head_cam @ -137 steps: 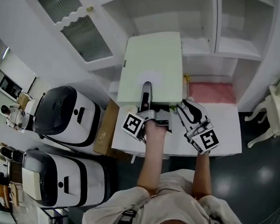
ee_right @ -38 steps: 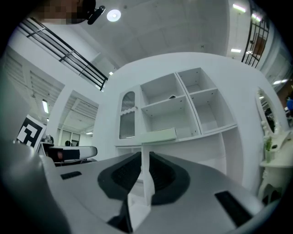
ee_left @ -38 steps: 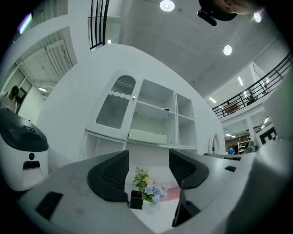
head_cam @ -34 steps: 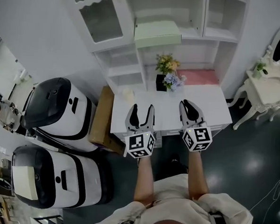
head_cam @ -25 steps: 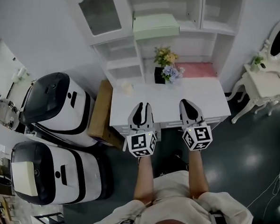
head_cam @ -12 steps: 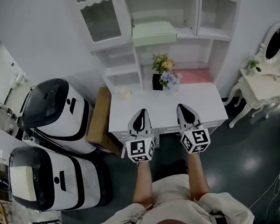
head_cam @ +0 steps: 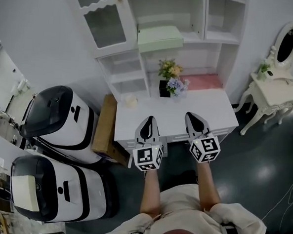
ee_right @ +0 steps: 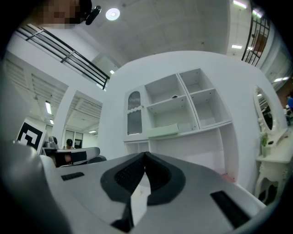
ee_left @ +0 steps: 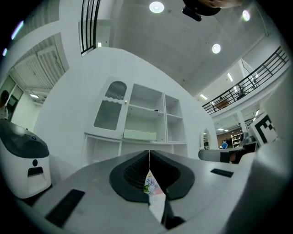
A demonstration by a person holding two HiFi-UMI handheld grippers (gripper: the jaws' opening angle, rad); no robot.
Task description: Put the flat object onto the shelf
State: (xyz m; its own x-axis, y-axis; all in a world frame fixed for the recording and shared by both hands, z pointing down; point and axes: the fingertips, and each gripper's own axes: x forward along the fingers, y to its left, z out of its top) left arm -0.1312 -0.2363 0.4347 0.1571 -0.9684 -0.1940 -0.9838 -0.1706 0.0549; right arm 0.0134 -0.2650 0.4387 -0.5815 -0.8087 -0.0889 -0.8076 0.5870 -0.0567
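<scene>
1. The flat object (head_cam: 160,39), a pale green slab, lies on its broad face on the shelf (head_cam: 195,37) of the white cabinet. It is well beyond both pairs of jaws and higher than they point. In each gripper view it shows just above the jaw tips, on the board under the open compartments. Judged from that, the placing itself looks done.
2. The left gripper (head_cam: 148,120) has its jaws pressed together with nothing between them. Its own view shows the pads meeting in a thin seam, and only a sliver of the flowers (head_cam: 171,71) shows through the gap below.
3. The right gripper (head_cam: 191,117) is closed and empty too, with its pads touching at the tip.
4. Both grippers hang side by side, apart from each other, over the near edge of the surface (head_cam: 214,106). They point roughly level toward the cabinet. This reads as a rest pose: they are clear of the load, and the jaws are together because nothing is left to carry.
5. Lying flat with its long side along the shelf front, the object should sit steady. Its front edge is about at the shelf's lip, and I cannot tell whether it overhangs.
6. The flowers and a pink mat (head_cam: 208,82) sit on the surface ahead of the jaws, below the shelf. The object is above them and touches neither.
</scene>
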